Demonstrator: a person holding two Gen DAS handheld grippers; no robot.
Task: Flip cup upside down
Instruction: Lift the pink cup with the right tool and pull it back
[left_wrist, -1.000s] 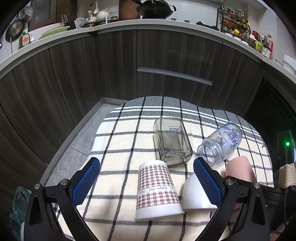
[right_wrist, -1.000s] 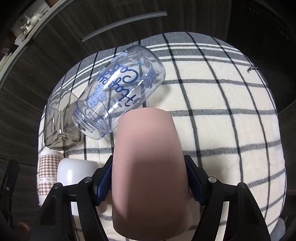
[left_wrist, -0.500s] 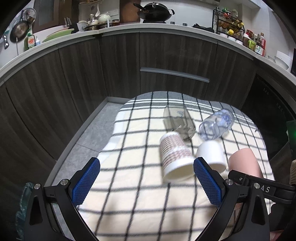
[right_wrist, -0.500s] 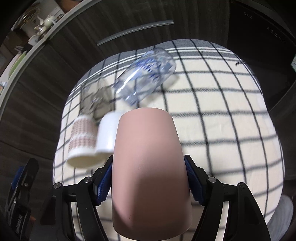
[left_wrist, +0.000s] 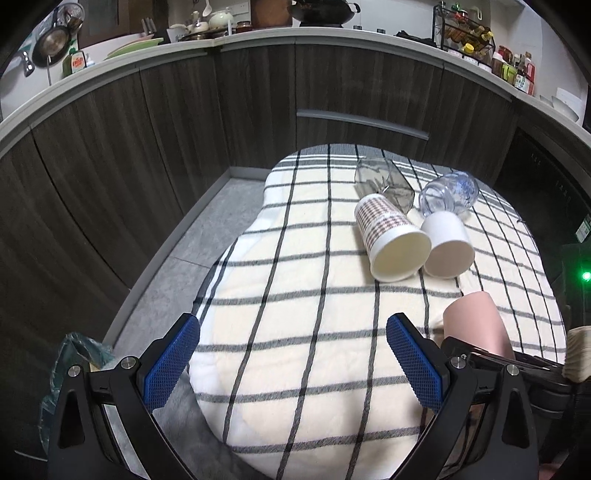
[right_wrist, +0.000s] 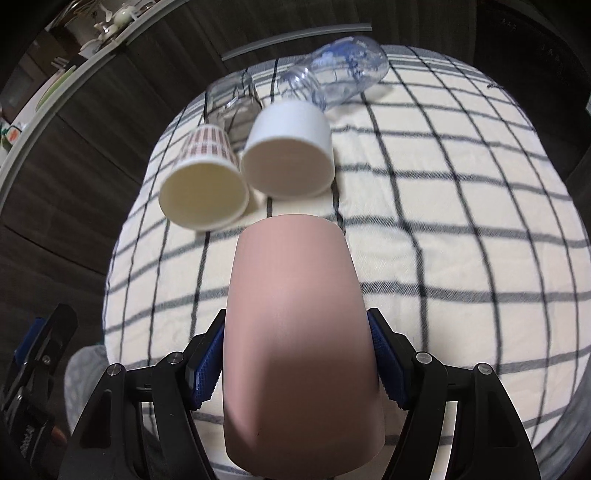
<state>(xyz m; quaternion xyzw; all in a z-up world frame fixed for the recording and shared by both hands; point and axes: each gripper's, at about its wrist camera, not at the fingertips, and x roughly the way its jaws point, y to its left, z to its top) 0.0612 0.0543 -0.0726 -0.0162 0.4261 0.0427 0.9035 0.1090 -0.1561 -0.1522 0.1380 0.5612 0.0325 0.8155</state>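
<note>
My right gripper is shut on a pink cup and holds it above the checked cloth, closed base pointing away from the camera. The pink cup also shows in the left wrist view, low at the right. My left gripper is open and empty over the near part of the cloth. Lying on their sides on the cloth are a checked paper cup, a white cup, a grey glass and a clear printed jar.
The cloth covers a low table in front of dark wooden kitchen cabinets. A grey floor strip runs along the table's left side. A green bag lies at the lower left. A device with a green light stands at the right.
Both grippers have pulled back from the lying cups, which look smaller and now show their open mouths. The right gripper keeps its hold on the pink cup. The left stays open.
</note>
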